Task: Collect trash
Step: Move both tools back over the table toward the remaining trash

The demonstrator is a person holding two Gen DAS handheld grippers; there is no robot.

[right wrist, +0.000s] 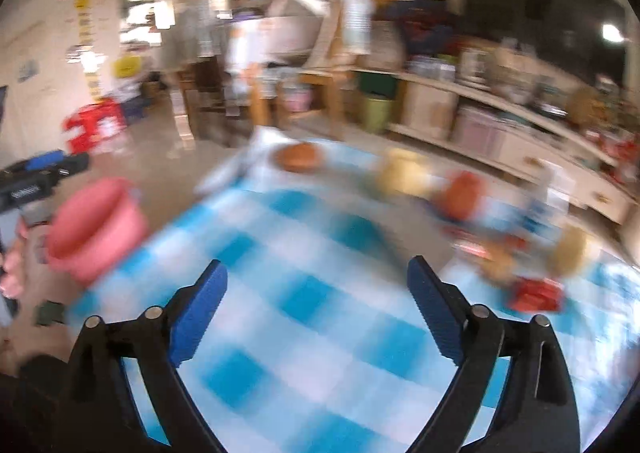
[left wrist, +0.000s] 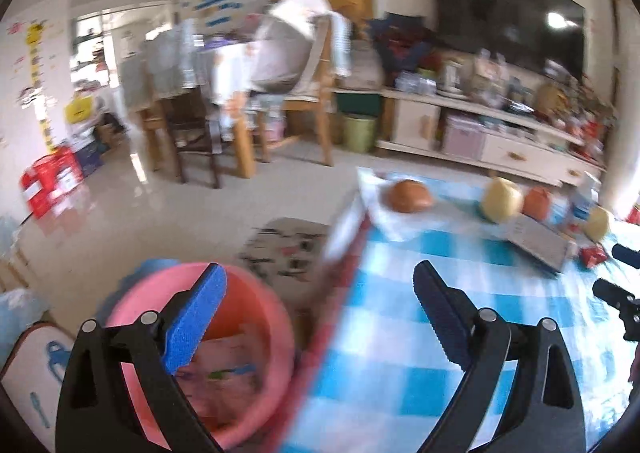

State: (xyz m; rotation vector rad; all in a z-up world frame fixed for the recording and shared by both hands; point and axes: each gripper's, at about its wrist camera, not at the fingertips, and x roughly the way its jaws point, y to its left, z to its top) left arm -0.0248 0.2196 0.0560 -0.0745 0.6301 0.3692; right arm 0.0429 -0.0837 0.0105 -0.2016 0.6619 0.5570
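Two grippers are showing: the left gripper point(left wrist: 316, 285) and the right gripper point(right wrist: 318, 281), each carrying two blue-padded fingers standing wide with nothing between them. One pink bucket point(left wrist: 256, 317) is sitting on the floor beside the one blue-checked tablecloth point(left wrist: 400, 353). On the cloth, four round fruits are lying: two orange-brown ones point(left wrist: 409, 195) point(left wrist: 538, 203) and two pale yellow ones point(left wrist: 502, 200) point(left wrist: 598, 223). One grey flat box point(left wrist: 540, 243) is lying among them, and one small red wrapper point(left wrist: 592, 255) beside it. One green bin point(left wrist: 359, 131) is standing by the shelving; the shelf clutter is blurring past counting.
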